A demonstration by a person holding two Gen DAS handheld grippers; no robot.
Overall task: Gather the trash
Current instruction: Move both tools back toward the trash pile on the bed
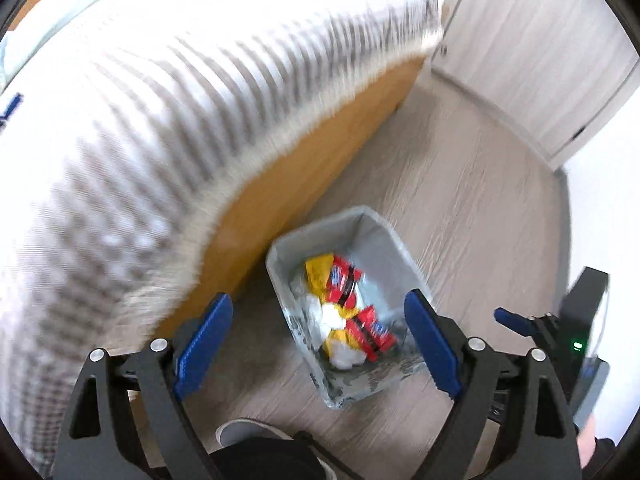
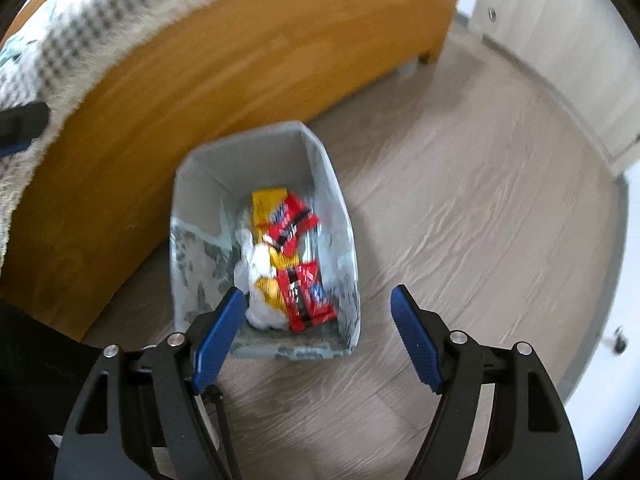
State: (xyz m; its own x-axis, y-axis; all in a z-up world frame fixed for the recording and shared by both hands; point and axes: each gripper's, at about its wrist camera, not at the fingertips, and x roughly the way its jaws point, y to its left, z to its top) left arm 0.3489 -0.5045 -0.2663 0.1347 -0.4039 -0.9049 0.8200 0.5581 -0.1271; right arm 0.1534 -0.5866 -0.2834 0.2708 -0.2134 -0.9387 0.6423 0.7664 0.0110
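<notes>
Grey bin holds red, yellow wrappers.

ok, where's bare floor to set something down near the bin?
Free: the wood floor between the bin and the white cabinet doors. Tight: the strip between the bin and the wooden bed frame. The bin itself is crowded with red and yellow wrappers and white tissue.

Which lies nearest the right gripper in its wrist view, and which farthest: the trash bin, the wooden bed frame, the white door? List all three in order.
From the right gripper:
1. Trash bin, just ahead of the fingertips, on the floor.
2. Wooden bed frame, behind the bin, left.
3. White door, far upper right.
</notes>
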